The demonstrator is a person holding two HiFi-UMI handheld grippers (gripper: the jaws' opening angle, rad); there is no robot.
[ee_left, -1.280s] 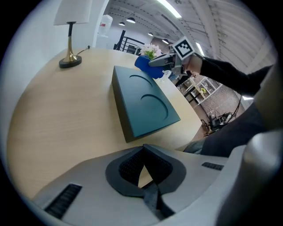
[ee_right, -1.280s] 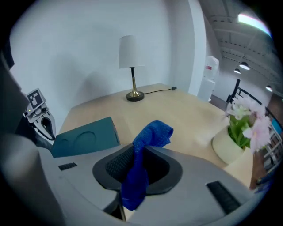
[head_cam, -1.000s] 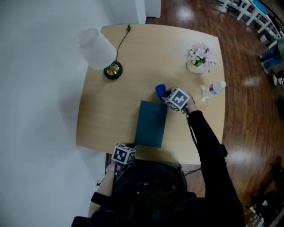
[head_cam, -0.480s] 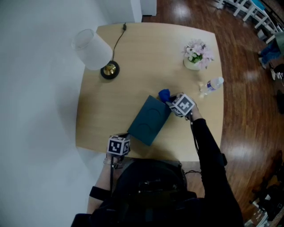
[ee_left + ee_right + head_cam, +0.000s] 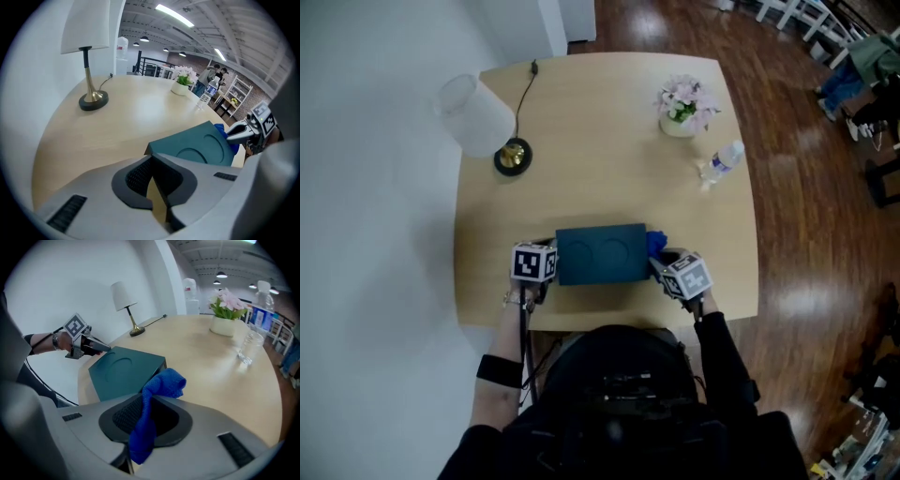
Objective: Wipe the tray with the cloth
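The dark teal tray [image 5: 602, 253] lies crosswise on the table near its front edge, top face up with two round hollows. My left gripper [image 5: 546, 255] is at the tray's left end, tips by its corner [image 5: 149, 150]; its jaws look shut with nothing between them. My right gripper [image 5: 661, 258] is at the tray's right end, shut on the blue cloth [image 5: 654, 242]; its jaws have just been closing a little on it. The cloth [image 5: 164, 383] hangs pinched between the pads and bunches over the tray's near corner [image 5: 159, 363].
A white-shaded lamp [image 5: 478, 117] with a brass foot and a cable stands at the table's back left. A pot of pink flowers [image 5: 682, 105] and a plastic bottle [image 5: 722, 161] are at the back right. Wooden floor surrounds the table [image 5: 609, 169].
The tray has swung from lengthwise to crosswise and come nearer the front edge. My left gripper moved up onto the table to its left end; my right gripper came nearer with the cloth.
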